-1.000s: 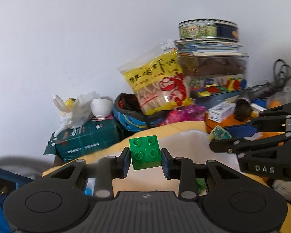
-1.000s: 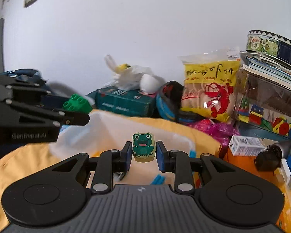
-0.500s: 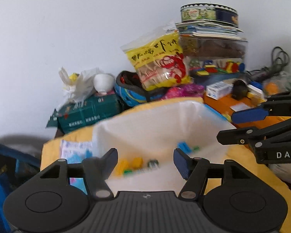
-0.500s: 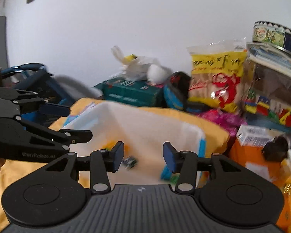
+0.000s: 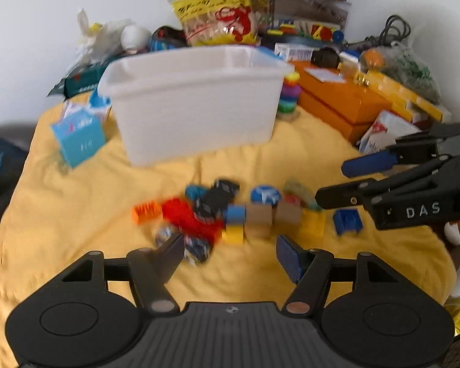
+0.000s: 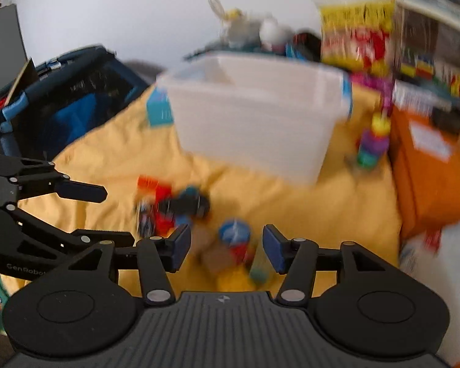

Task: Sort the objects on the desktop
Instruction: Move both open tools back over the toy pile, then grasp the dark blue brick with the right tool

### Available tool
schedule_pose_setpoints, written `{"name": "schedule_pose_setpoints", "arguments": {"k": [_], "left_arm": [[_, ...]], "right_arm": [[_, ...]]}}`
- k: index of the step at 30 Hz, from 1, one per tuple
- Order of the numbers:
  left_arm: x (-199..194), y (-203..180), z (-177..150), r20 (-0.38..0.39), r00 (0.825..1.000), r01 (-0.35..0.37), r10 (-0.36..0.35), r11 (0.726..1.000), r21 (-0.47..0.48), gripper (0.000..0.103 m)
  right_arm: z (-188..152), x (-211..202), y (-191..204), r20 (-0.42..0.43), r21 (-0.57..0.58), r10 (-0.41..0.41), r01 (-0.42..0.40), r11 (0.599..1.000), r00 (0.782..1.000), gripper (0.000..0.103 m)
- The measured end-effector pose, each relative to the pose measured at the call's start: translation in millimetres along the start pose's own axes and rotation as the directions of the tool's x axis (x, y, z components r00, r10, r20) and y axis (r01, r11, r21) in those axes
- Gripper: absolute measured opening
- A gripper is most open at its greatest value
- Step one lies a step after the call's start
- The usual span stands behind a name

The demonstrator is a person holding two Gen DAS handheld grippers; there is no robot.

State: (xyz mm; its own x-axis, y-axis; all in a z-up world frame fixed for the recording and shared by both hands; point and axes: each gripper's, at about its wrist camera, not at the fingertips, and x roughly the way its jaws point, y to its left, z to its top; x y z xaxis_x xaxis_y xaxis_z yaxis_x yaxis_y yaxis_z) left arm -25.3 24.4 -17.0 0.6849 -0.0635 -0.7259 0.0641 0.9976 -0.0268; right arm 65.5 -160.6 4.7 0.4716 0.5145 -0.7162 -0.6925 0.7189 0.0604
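Both claws empty, above toy pile

Left claw point(image 5: 230, 247) wide, right claw point(image 6: 227, 247) half-open, both just opening; blocks point(image 5: 260, 214) lie directly ahead-below (left marginally nearer, judging roughly).

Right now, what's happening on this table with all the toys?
A person is sorting small toys with a gripper in each hand. The left gripper and right gripper have both just been opening, and nothing sits between their jaws. They point down at the heap of loose blocks on the yellow cloth, in front of the white bin. Next is probably another pick from the heap.
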Motion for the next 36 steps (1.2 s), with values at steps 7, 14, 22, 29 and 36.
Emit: {"name": "schedule_pose_setpoints", "arguments": {"k": [7, 14, 22, 29, 36], "left_arm": [[7.6, -17.1, -19.9, -0.057, 0.997, 0.051, -0.049, 0.998, 0.030, 0.070], [15.1, -18.3, -27.3, -0.098, 0.991, 0.093, -0.096, 0.995, -0.028, 0.070], [22.0, -29.4, -30.3, -0.099, 0.992, 0.076, -0.073, 0.997, 0.019, 0.063], [25.6, -39.5, -24.7, -0.089, 0.992, 0.100, -0.094, 0.993, 0.061, 0.058], [29.2, -56.2, -12.8, -0.078, 0.990, 0.131, -0.122, 0.983, 0.126, 0.058]], "right_arm": [[-35.7, 2.0, 6.5, -0.007, 0.013, -0.025, 0.025, 1.000, 1.000, 0.059], [-60.0, 8.0, 12.1, -0.044, -0.080, -0.060, 0.057, 0.995, 0.997, 0.059], [-74.5, 17.0, 6.8, -0.079, -0.126, -0.097, 0.086, 0.988, 0.992, 0.047], [-68.5, 14.3, -12.3, -0.025, -0.074, -0.160, 0.157, 0.985, 0.987, 0.043], [-67.0, 22.2, -7.8, -0.056, -0.231, -0.120, 0.104, 0.967, 0.991, 0.041]]}}
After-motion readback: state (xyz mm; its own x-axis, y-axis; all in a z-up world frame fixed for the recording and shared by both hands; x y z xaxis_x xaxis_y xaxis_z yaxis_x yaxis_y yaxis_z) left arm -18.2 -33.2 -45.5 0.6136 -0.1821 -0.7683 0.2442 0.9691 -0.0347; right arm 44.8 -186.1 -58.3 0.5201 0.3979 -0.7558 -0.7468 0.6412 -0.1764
